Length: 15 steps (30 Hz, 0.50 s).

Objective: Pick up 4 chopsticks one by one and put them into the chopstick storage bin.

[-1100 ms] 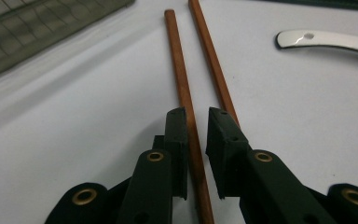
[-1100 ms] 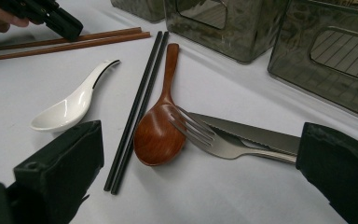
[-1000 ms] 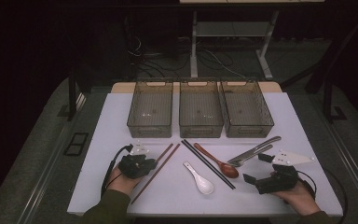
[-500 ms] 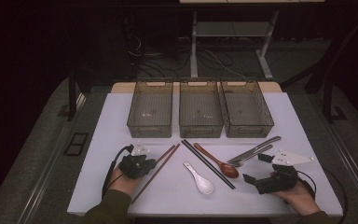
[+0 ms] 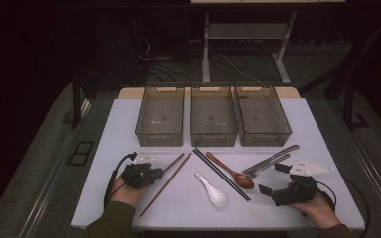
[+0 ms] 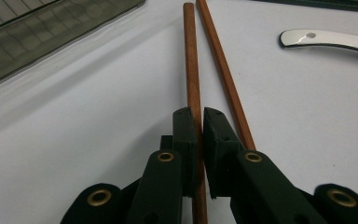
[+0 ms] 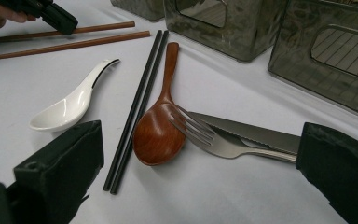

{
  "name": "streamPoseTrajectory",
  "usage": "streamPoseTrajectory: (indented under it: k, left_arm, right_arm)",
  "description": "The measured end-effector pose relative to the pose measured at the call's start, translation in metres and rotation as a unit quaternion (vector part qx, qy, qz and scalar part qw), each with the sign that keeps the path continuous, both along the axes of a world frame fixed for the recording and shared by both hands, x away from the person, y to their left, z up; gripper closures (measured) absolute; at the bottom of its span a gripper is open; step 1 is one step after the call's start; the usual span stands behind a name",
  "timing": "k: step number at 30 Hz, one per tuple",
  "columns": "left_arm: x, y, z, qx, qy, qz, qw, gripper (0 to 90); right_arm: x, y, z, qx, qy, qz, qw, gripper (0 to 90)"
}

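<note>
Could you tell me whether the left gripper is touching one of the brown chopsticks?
Touching. In the left gripper view, the left gripper has its jaws closed on the left brown chopstick, pads pressed against both sides; the other brown chopstick lies just outside them.

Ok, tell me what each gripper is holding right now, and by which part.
The left gripper is shut on one brown chopstick, gripping its shaft near one end. The right gripper stands open and holds nothing.
</note>
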State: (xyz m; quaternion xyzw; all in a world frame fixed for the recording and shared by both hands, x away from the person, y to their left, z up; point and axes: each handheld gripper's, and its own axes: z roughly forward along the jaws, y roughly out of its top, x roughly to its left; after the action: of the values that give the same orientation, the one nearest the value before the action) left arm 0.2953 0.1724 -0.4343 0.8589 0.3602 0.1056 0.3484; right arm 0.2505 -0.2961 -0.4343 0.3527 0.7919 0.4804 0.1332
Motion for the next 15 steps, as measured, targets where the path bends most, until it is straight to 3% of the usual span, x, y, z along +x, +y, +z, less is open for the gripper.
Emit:
streamPoseTrajectory:
  k: [8,15]
  left_arm:
    - [0.000,0.006,0.004,-0.003,0.006,-0.019,0.9998,83.3]
    - [-0.005,0.010,0.016,-0.032,-0.007,-0.020,0.9993,83.3]
  right_arm:
    - [0.000,0.000,0.000,0.001,0.000,0.000,1.0000,1.1]
    - [0.000,0.000,0.000,0.001,0.000,0.000,1.0000,1.1]
